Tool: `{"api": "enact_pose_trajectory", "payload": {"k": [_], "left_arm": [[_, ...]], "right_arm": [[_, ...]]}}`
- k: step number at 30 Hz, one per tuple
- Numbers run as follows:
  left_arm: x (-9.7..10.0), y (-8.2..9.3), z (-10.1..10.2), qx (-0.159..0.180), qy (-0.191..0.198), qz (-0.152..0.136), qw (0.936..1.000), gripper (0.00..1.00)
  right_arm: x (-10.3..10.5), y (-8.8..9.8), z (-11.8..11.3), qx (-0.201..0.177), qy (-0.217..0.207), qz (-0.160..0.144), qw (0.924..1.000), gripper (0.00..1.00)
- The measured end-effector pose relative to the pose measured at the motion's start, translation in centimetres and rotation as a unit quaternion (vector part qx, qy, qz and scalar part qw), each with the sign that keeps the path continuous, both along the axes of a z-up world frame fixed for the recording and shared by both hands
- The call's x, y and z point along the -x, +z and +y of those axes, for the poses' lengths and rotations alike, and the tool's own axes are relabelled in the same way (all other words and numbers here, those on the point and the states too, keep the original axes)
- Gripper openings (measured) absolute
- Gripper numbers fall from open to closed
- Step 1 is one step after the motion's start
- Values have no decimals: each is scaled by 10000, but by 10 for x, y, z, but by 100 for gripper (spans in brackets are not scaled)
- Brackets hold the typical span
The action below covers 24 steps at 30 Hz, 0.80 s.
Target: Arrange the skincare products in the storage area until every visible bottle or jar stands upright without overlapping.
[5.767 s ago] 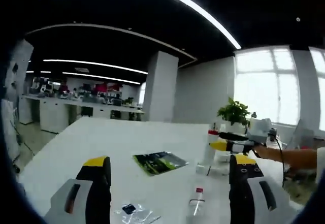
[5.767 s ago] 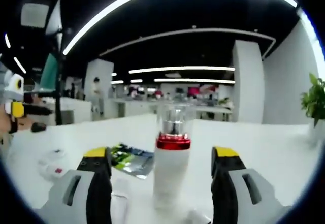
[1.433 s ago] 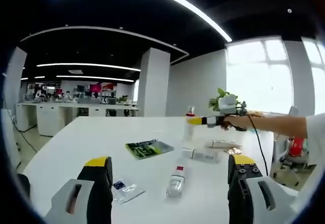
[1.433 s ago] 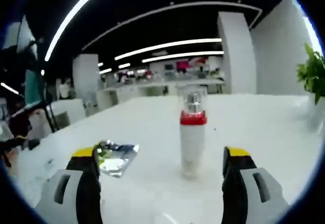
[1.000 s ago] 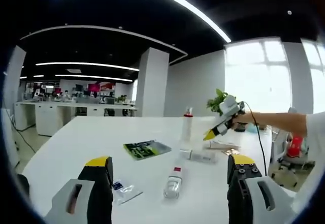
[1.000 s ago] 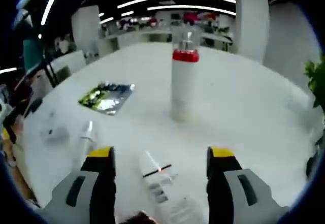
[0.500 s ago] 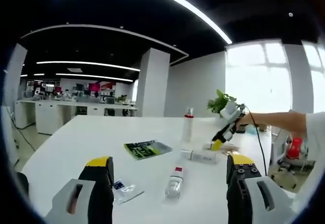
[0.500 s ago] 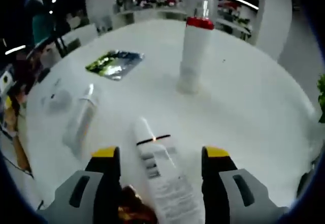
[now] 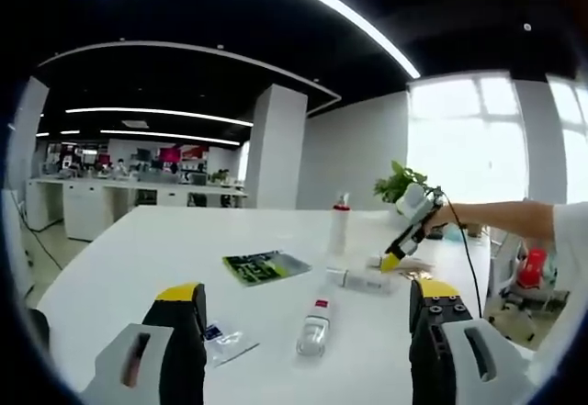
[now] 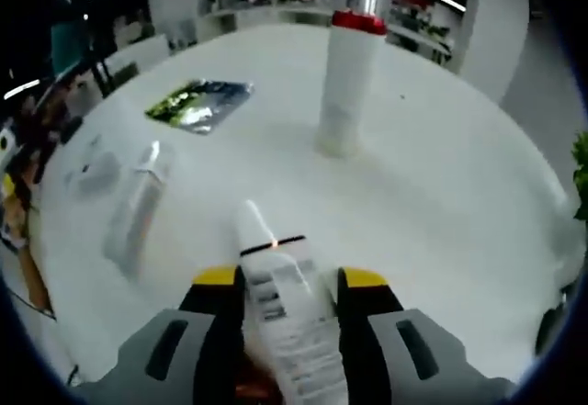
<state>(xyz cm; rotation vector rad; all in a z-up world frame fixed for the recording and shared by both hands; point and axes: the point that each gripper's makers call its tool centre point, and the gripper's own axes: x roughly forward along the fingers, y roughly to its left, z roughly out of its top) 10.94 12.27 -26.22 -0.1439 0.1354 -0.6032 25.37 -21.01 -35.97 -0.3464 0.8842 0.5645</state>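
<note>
Jaws of the right hand-held gripper (image 10: 289,286) pinch a lying white tube (image 10: 280,309); left hand-held gripper (image 9: 308,299) spread.

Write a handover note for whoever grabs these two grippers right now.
Right gripper: jaws closed on the lying white tube with printed label, not lifted yet.
Left gripper: open, holding nothing, above the white table.
Done: white bottle with red collar and clear cap stands upright.
Left: stand the tube up; the clear bottle with red band lies on its side. The green sachet and small clear packet lie flat.
</note>
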Motion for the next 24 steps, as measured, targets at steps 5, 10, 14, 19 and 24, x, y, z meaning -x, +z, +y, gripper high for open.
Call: {"api": "enact_pose_trajectory", "payload": {"k": [5, 10, 14, 19, 24], "left_arm": [[0, 0, 3, 58, 22, 5, 10000, 94], [0, -1, 5, 69, 33, 26, 10000, 94], [1, 0, 4, 74, 11, 1, 10000, 94], [-3, 1, -1, 122, -23, 51, 9999, 93], [-2, 4, -8, 157, -53, 61, 9998, 93]], "right_arm": [[5, -2, 4, 52, -146, -35, 9999, 33], [8, -3, 6, 79, -173, -12, 9998, 30], [10, -3, 9, 144, -456, -225, 9986, 28], [10, 6, 15, -68, -600, -615, 9963, 25], [1, 36, 18, -578, -814, -1354, 9857, 25]]}}
